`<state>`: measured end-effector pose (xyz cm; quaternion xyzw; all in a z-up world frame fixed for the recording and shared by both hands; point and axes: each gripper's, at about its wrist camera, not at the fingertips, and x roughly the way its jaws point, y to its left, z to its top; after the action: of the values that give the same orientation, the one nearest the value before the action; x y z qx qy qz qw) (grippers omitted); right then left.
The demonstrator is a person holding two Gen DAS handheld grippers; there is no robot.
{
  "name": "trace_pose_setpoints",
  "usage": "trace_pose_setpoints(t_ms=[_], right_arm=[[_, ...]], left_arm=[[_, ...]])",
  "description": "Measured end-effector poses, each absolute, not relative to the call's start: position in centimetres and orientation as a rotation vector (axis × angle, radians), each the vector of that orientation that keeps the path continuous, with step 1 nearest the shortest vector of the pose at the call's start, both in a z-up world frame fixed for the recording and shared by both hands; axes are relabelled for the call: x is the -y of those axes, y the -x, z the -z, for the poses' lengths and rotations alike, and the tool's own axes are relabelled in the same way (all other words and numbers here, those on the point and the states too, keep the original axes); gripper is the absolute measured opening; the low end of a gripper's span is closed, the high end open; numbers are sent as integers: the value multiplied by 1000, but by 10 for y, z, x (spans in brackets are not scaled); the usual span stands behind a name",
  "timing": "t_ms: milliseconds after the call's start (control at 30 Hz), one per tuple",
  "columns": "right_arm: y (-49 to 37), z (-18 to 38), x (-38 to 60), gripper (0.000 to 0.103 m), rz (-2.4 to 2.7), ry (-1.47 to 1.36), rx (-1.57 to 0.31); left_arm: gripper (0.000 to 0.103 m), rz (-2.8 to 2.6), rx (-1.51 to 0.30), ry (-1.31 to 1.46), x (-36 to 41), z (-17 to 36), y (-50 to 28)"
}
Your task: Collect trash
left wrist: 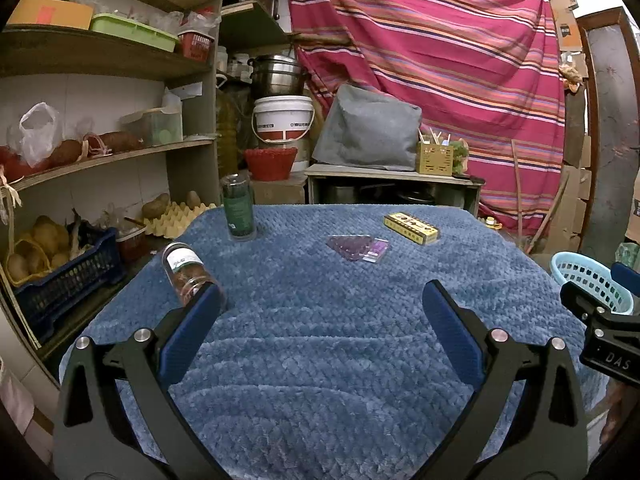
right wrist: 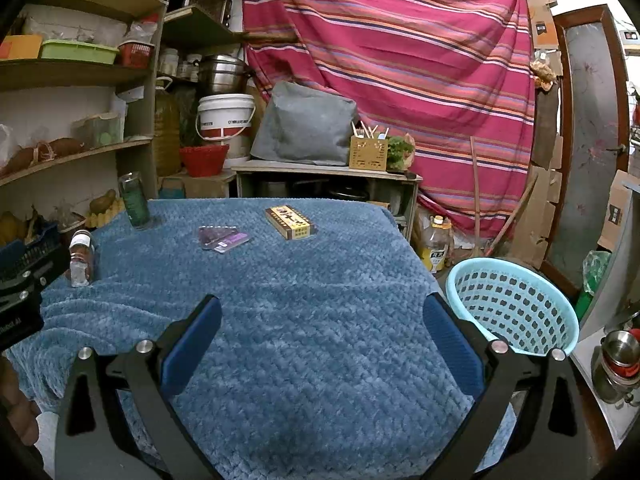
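On the blue blanket-covered table (left wrist: 320,340) lie a clear jar on its side (left wrist: 186,272), an upright green bottle (left wrist: 239,212), a purple wrapper (left wrist: 358,247) and a yellow box (left wrist: 411,229). My left gripper (left wrist: 322,296) is open and empty above the near table; its left finger sits just in front of the jar. My right gripper (right wrist: 322,308) is open and empty, low over the table (right wrist: 320,340). In the right wrist view the jar (right wrist: 82,258), green bottle (right wrist: 135,200), wrapper (right wrist: 222,238) and box (right wrist: 290,222) lie farther off. A light-blue basket (right wrist: 516,308) stands beside the right finger.
Wooden shelves (left wrist: 100,160) with crates, potatoes and egg trays run along the left. A low cabinet (left wrist: 392,184) with a grey bag and a white bucket (left wrist: 284,120) stands behind the table. A striped red cloth (left wrist: 440,60) hangs at the back. The basket (left wrist: 592,284) shows at the right edge.
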<state>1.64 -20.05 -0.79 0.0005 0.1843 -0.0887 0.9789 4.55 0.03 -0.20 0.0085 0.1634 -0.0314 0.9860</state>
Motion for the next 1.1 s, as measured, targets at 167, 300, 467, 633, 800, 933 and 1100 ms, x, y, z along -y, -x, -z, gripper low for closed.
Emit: trace_pose_setpoints(t_ms=[167, 300, 467, 633, 800, 933, 1100], right_arm=[[-16, 7, 200, 98, 179, -3, -370], [-16, 7, 200, 98, 179, -4, -370], [-16, 7, 200, 98, 179, -3, -371], [-16, 7, 200, 98, 178, -2, -371], [-15, 7, 199, 98, 179, 3, -370], [-14, 6, 199, 98, 176, 3, -367], [-14, 6, 198, 98, 174, 5, -368]], left_arm=[[98, 62, -326, -20, 0, 2, -45], [98, 61, -326, -21, 0, 2, -44], [98, 62, -328, -22, -1, 2, -45], [98, 58, -326, -25, -3, -1, -43], [98, 54, -326, -25, -6, -3, -44], [98, 47, -324, -24, -11, -5, -45], [98, 38, -317, -30, -14, -4, -45]])
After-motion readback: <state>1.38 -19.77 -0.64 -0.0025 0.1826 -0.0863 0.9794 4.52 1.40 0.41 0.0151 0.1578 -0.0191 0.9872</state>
